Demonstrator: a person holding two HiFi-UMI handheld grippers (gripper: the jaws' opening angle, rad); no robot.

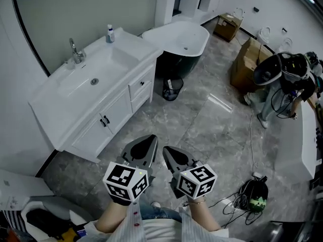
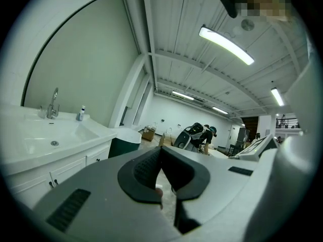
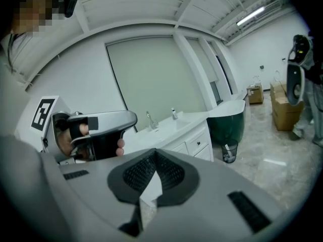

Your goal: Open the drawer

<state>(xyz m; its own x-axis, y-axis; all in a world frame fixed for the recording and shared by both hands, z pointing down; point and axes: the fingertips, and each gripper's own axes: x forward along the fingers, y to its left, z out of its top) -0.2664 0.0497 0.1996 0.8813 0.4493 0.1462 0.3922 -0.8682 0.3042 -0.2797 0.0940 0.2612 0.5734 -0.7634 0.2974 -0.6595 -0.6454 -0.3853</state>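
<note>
Grey floor lies between you and the white vanity [image 1: 75,122] on the left. Its drawer [image 1: 142,84], at the right end, is shut. Your left gripper [image 1: 143,147] and right gripper [image 1: 176,159] are both closed, empty and well apart from it, so everything remains to do.

both grippers are basically the same kit: the left gripper [image 1: 146,144] and right gripper [image 1: 172,155] have smooth light grey shells, black ribbed pads [image 3: 135,173] lining the jaws and small black slotted patches [image 3: 242,210] on the top. each one carries a white cube, the left cube [image 1: 126,181] and right cube [image 1: 198,180], covered in black square markers. the sleeves [image 1: 132,226] are light with a few tiny red specks, and there's blue jeans [image 1: 159,215] below
</note>
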